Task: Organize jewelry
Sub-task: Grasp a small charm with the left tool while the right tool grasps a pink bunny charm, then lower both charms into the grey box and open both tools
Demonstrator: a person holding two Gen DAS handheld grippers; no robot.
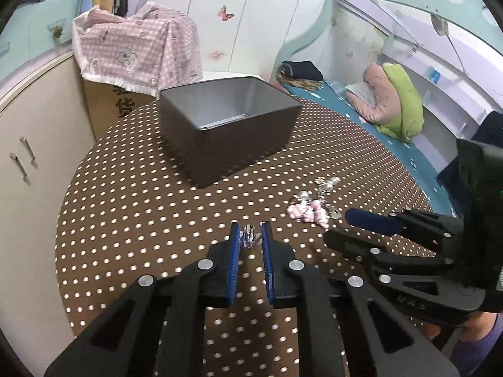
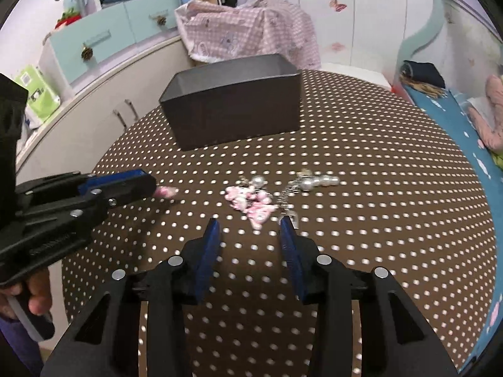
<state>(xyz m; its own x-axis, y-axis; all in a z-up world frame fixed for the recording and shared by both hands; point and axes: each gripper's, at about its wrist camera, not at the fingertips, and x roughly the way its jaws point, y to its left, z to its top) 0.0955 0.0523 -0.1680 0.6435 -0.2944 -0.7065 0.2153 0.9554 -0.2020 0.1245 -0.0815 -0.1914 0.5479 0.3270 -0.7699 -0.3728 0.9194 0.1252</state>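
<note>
On the dotted tablecloth [image 2: 361, 163], pink beads [image 2: 251, 202] lie tangled with pearls [image 2: 309, 183] on chain, near the dark box [image 2: 232, 116]. Left gripper [image 1: 250, 235] pinches a small pink-and-silver trinket [image 1: 249, 236]. Right gripper [image 2: 250, 224] fingers spread, nothing between.

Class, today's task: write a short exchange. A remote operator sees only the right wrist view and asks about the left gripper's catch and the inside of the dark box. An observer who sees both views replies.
Operator: From the side I see something pink at the tip of the left gripper. Is it actually gripped?
Observer: Yes. The left wrist view looks straight down the fingers, and the blue pads are closed on a small silver and purple piece.
Operator: Of the dark box I get mostly the outer wall. Is anything inside?
Observer: The left wrist view looks in over the rim. The part of the grey floor that shows has nothing on it.
</note>
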